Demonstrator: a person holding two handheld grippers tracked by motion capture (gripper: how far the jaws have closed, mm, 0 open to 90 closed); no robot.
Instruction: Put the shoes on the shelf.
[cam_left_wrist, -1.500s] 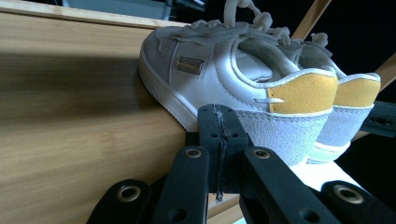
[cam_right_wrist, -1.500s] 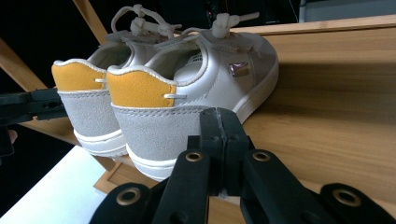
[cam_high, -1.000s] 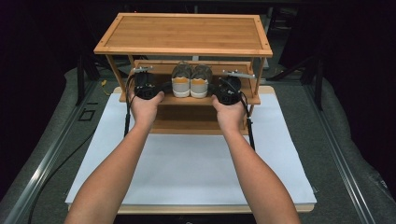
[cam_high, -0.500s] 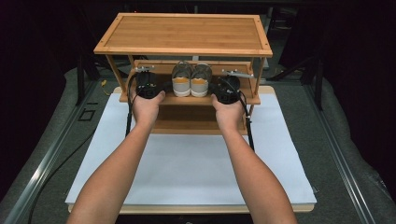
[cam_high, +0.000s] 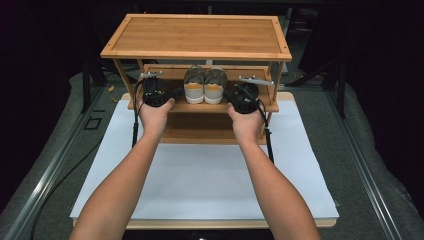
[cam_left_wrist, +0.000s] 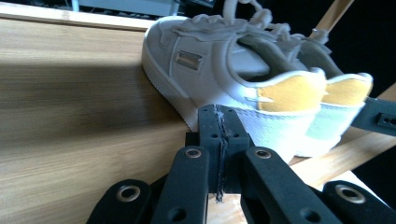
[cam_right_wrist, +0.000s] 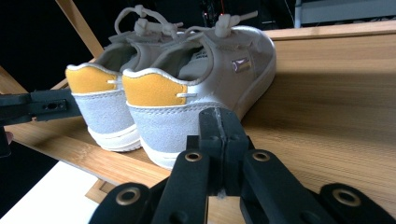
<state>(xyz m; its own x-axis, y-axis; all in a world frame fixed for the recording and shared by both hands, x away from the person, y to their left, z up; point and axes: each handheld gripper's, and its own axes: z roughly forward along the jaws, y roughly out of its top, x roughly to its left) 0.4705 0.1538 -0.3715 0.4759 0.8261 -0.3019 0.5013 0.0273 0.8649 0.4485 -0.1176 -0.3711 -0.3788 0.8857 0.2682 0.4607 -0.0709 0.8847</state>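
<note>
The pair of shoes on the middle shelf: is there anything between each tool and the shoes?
Nothing visible does. The left tool and the right tool, both shut, point at the heels of the pair of shoes on the middle shelf, one from each side. Between tool and shoe lies bare wood.

Pair of pale grey lace-up sneakers (cam_high: 205, 86) with mustard-yellow heel patches and white soles: upright, side by side, touching, heels toward the person. Stands mid-width on the bamboo rack's middle shelf (cam_high: 200, 107), near its front edge.
</note>
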